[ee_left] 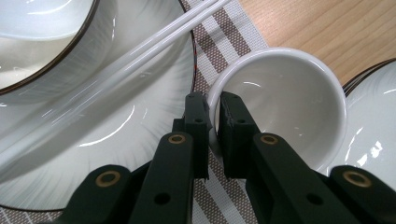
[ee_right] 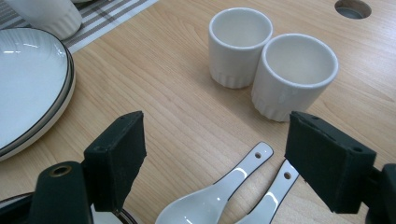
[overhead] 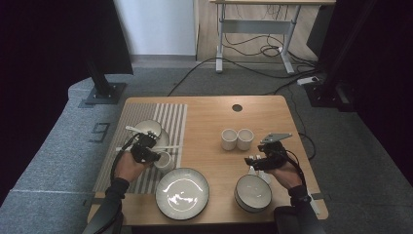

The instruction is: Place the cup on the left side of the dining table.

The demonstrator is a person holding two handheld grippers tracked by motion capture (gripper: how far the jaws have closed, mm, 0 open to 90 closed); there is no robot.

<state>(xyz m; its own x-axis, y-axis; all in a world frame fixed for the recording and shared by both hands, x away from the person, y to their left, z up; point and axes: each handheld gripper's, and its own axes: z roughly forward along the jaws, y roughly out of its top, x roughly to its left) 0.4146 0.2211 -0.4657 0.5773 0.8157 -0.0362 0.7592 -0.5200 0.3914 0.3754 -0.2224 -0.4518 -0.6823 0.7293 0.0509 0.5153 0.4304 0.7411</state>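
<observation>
Grey carpet is surrounding a wooden table (overhead: 272,109) that is carrying a striped placemat (overhead: 173,117), plates, bowls and cups. On that mat, the left gripper (ee_left: 214,116) is pinching the near rim of a small white cup (ee_left: 289,88), one finger inside the wall and one outside, closed tight on it. The cup is sitting just beside a white plate (ee_left: 116,126) with chopsticks (ee_left: 140,56) lying across it, and close to a large plate (overhead: 182,193) toward the person.

Doing this well probably means lifting straight up before travelling, since a rim pinch is letting the cup swing, and keeping it clear of both plates.

The right gripper (ee_right: 215,154) is hovering with its fingers wide apart above two spoons (ee_right: 219,196), near a pair of cups (ee_right: 271,60) and a bowl (overhead: 253,193); it should be staying out of the left one's path.
</observation>
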